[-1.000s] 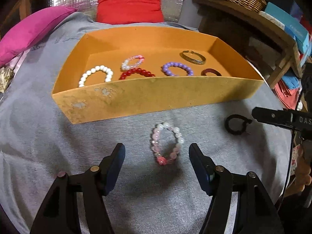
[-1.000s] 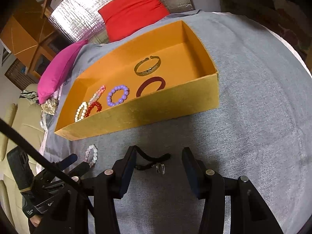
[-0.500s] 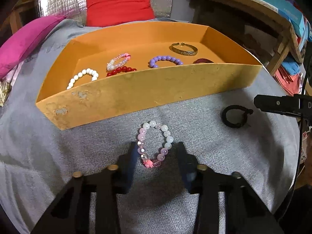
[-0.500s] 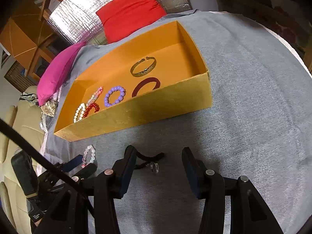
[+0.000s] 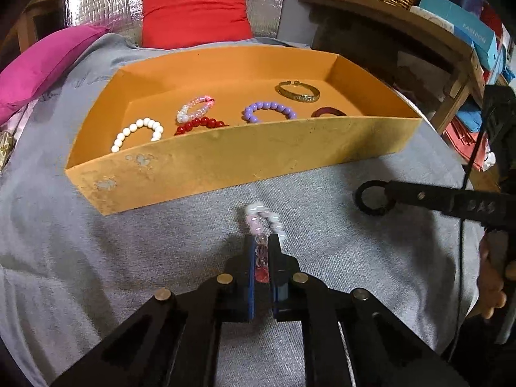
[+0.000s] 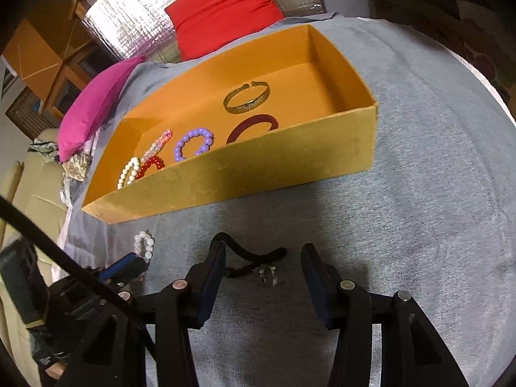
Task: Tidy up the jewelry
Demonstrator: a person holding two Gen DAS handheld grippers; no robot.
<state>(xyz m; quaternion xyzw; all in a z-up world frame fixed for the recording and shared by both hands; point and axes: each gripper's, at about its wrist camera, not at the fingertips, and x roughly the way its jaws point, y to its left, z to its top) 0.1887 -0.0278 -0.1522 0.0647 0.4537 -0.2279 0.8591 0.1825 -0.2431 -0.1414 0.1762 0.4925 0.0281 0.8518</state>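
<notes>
Cloth (image 5: 96, 258) grey, red cushion (image 5: 193, 9) behind

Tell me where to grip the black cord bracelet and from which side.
Grip the black cord bracelet across its raised arch, coming from above with the right tongs straddling it. It lies flat on the grey cloth, the arch is its thickest visible part, and the small clear charm looks slippery.

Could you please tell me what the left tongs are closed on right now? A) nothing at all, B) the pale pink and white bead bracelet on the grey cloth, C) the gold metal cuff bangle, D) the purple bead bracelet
B: the left tongs are pinched shut on the pale pink and white bead bracelet, squeezing its loop flat on the grey cloth in front of the orange box.
</notes>
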